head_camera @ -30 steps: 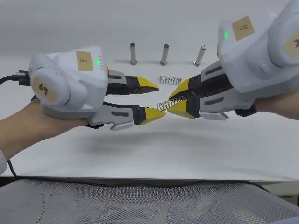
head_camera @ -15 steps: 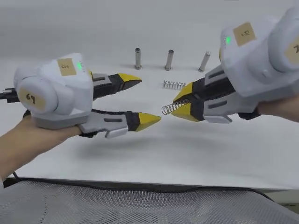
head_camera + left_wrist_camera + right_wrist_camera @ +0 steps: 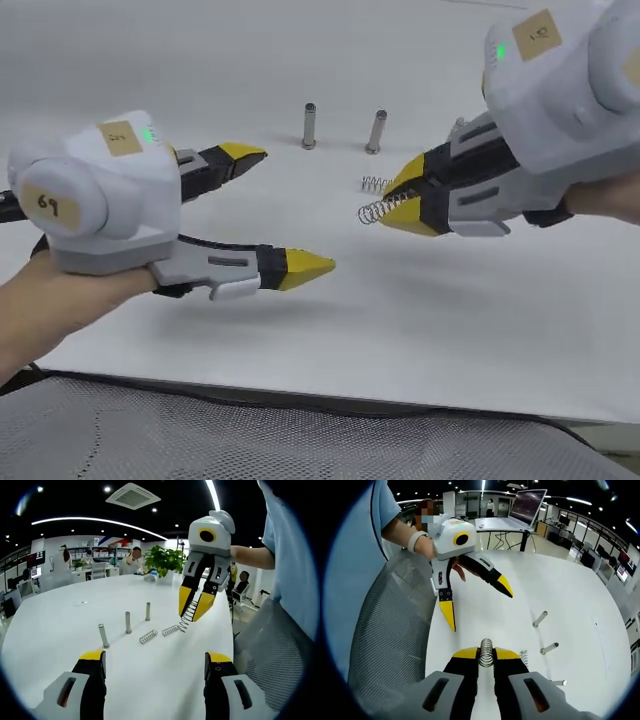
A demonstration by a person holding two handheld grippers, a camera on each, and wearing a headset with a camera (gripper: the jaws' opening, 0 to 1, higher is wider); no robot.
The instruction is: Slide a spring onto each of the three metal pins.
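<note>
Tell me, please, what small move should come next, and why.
Probably carry the right gripper toward a pin and line the spring up over its top. The gripper is shut on the spring above the table, its free end sticks out, and all three pins stand bare.

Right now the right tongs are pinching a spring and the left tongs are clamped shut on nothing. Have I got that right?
Not quite. The left tongs are wide open, not clamped shut. The head view shows their yellow tips far apart with nothing between them. The right tongs are indeed pinching a spring.
</note>
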